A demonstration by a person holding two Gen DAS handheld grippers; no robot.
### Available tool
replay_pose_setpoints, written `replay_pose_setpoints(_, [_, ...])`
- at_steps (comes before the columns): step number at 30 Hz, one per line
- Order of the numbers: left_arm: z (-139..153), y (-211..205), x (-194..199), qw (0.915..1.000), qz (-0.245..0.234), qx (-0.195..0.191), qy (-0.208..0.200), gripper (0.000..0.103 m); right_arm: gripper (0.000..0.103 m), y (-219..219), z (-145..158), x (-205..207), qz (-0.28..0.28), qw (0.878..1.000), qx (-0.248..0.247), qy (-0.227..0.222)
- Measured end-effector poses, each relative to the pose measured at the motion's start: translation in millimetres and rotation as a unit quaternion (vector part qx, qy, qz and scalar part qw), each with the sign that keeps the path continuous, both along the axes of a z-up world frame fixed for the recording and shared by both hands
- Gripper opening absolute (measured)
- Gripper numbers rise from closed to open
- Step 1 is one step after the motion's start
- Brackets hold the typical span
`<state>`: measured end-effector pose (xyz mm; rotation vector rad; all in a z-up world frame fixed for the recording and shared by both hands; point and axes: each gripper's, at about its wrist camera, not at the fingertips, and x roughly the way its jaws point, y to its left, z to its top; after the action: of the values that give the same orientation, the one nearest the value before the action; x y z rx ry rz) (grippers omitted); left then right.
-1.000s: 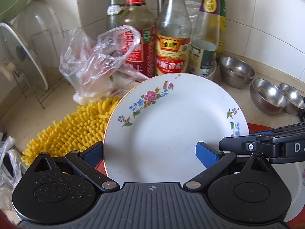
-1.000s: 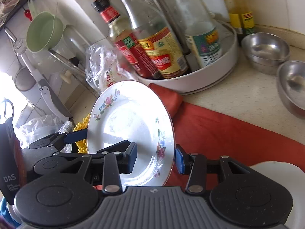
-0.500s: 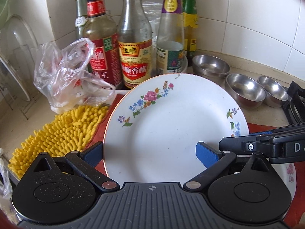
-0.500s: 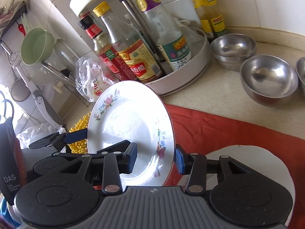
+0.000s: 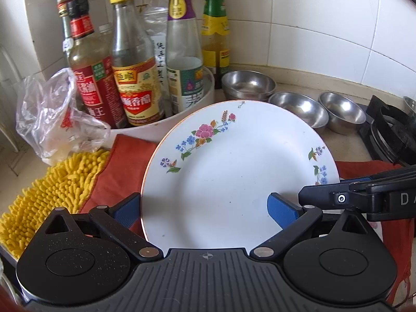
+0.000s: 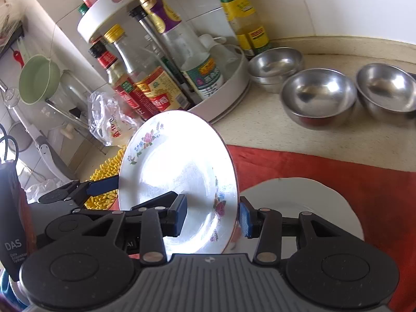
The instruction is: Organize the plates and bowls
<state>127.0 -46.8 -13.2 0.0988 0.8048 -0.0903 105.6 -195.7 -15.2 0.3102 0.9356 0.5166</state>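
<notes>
A white plate with a flower pattern [image 5: 234, 176] is held tilted above the red cloth [image 5: 122, 161]. My left gripper [image 5: 205, 209] has one blue pad on each side of the plate's near edge and is shut on it. My right gripper [image 6: 213, 215] is shut on the plate's [image 6: 176, 182] right rim, one pad in front and one behind. It also shows at the right of the left wrist view [image 5: 364, 195]. A second white plate [image 6: 299, 202] lies flat on the cloth below. Three steel bowls [image 6: 319, 96] stand on the counter behind.
A white turntable rack [image 5: 182, 119] full of sauce bottles stands at the back left. A plastic bag [image 5: 52, 119] and a yellow chenille mitt [image 5: 49, 189] lie to the left. A black gas hob [image 5: 390, 135] is at the right. A green bowl [image 6: 39, 80] hangs far left.
Both grippers have carried the plate to the right, from over the yellow mitt to over the red cloth. The second plate and the third bowl have come into view.
</notes>
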Motion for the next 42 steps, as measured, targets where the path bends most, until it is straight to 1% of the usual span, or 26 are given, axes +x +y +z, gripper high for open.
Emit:
replay_pose_setpoints(9, [-1,-20,-5,0.9997,-0.025,0.001,-0.002,0.102,0.041,-20,2,-12,-0.021,1.000,-0.001,-0.001])
replay_pose_setpoints(25, [-9,-61,-14,0.9980,-0.063,0.002,0.008,0.102,0.041,-63,-3,-34,-0.057,0.998,-0.001,0.009])
replay_pose_setpoints(42, [-22,-91,-22,0.9971,-0.072,0.005,0.024,0.102,0.041,-91,-15,-45,-0.064,0.998,-0.003,0.028])
